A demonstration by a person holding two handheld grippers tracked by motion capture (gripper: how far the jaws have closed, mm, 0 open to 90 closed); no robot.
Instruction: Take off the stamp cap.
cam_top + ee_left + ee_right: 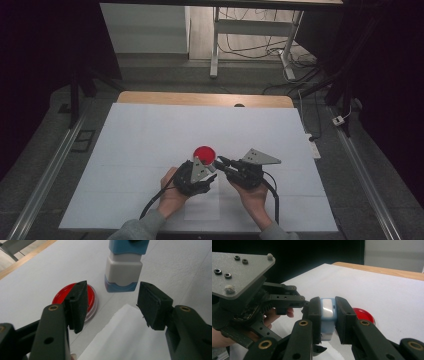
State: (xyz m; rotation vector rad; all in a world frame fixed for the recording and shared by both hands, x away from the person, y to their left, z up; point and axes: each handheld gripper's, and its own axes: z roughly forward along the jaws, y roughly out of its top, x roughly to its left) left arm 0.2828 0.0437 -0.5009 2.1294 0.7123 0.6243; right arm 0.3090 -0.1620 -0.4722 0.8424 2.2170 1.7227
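Left tool [207,172] is sitting released, jaws apart just in front of the stamp [123,270], nothing between them. Right tool [328,315] is grasping the stamp, a blue-and-white block standing on the surface [150,135] just right of the red ink pad [204,153]. Risk: left jaws closing off-centre, tipping the stamp or catching the loose paper sheet [125,337].

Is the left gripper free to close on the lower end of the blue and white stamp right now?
Probably yes. The left gripper is open and faces the stamp's lower end with nothing between; the right gripper clamps it higher up. The red dish lies to one side, a paper sheet below.
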